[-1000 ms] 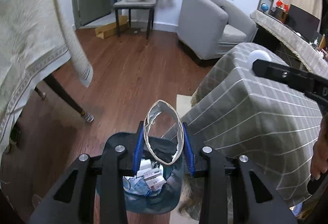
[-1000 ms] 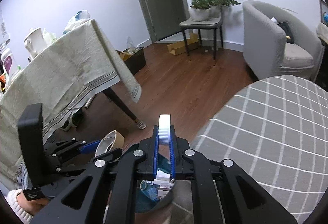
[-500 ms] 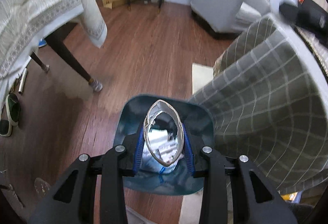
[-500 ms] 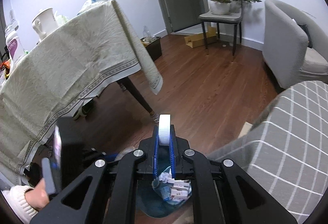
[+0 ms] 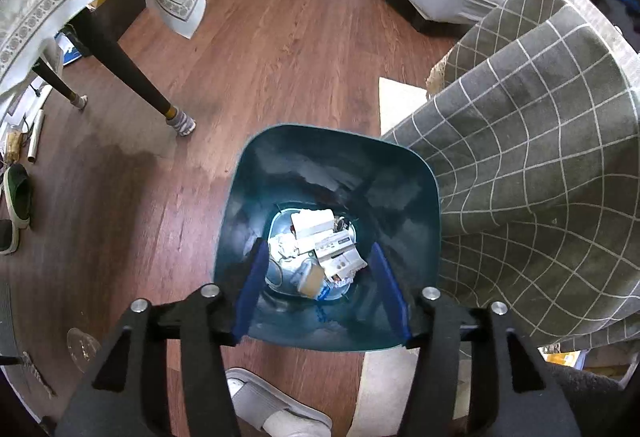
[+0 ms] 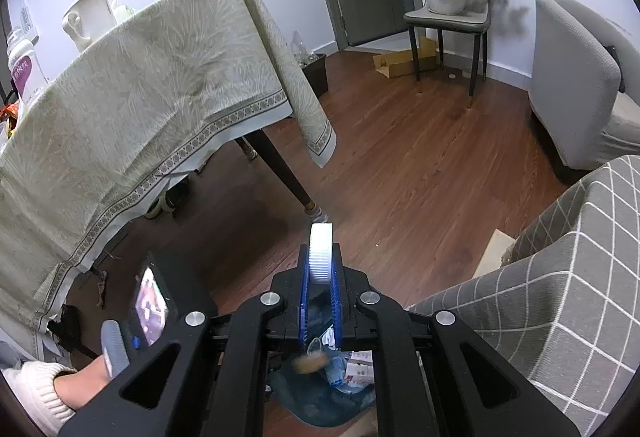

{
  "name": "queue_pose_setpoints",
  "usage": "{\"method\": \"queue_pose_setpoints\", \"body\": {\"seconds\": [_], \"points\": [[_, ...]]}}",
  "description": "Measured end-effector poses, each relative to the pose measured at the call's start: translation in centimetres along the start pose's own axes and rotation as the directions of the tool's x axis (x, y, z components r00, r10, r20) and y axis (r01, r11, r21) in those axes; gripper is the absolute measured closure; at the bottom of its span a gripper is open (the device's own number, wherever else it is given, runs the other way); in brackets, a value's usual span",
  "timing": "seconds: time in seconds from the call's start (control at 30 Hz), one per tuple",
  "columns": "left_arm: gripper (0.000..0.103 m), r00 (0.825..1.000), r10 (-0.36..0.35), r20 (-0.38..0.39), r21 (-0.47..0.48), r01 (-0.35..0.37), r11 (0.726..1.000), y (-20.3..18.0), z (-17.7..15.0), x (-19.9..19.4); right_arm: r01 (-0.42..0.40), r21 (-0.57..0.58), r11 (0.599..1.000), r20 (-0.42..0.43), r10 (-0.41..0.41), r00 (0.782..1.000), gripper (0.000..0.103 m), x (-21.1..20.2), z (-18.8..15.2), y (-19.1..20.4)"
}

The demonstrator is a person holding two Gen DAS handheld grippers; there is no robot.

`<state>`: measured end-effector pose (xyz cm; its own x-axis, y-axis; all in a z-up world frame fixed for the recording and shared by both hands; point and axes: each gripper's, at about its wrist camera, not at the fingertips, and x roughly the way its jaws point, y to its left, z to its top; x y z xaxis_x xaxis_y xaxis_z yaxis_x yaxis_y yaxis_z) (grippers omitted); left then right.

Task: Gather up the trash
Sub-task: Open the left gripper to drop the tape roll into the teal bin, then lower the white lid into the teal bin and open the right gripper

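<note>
A dark teal trash bin (image 5: pixel 236 221) stands on the wood floor, with boxes and crumpled paper (image 5: pixel 320 241) at its bottom. My left gripper (image 5: pixel 320 277) hangs open and empty right over the bin's mouth. A brown cup-like piece (image 5: pixel 311 279) lies among the trash; in the right wrist view it (image 6: pixel 310 362) shows blurred below my right gripper. My right gripper (image 6: pixel 320 257) is shut on a white ribbed lid (image 6: pixel 321 253), held edge-on above the bin (image 6: pixel 320 397).
A table with a grey checked cloth (image 5: pixel 540 177) stands right beside the bin. A table with a beige cloth (image 6: pixel 140 97) and dark legs (image 5: pixel 128 77) is on the left. Slippers (image 5: pixel 16 205) lie on the floor. An armchair (image 6: pixel 580 77) and a chair with plants (image 6: pixel 452 9) stand behind.
My left gripper opened and let go of the brown paper cup, which dropped into the bin. The left gripper also tilted down over the bin. The right gripper still holds the white lid.
</note>
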<state>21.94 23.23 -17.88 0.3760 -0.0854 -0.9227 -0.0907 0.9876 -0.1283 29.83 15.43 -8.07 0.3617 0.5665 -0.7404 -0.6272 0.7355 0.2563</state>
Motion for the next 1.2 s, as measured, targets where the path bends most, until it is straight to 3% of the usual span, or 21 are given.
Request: {"method": "queue_pose_setpoints", "body": {"seconds": [0.2, 0.57, 0.87, 1.2], "points": [[0.037, 0.999, 0.007, 0.05, -0.004, -0.007, 1.0, 0.6, 0.4, -1.7, 0.002, -0.003, 1.0, -0.038, -0.002, 0.999, 0.094, 1.7, -0.4, 0.3], [0.037, 0.985, 0.026, 0.169, -0.025, -0.022, 0.999, 2.0, 1.1, -6.0, 0.019, 0.01, 1.0, -0.133, -0.017, 0.991, 0.094, 5.4, -1.9, 0.7], [0.042, 0.958, 0.029, 0.284, -0.054, -0.014, 0.998, 2.5, 2.2, -10.3, 0.031, -0.011, 0.999, -0.215, -0.033, 0.976, 0.094, 8.5, -3.4, 1.4], [0.06, 0.928, -0.023, 0.373, -0.055, 0.047, 0.997, 1.9, 3.6, -14.6, 0.046, -0.066, 0.997, -0.321, -0.065, 0.945, 0.094, 11.6, -6.1, 2.4]]}}
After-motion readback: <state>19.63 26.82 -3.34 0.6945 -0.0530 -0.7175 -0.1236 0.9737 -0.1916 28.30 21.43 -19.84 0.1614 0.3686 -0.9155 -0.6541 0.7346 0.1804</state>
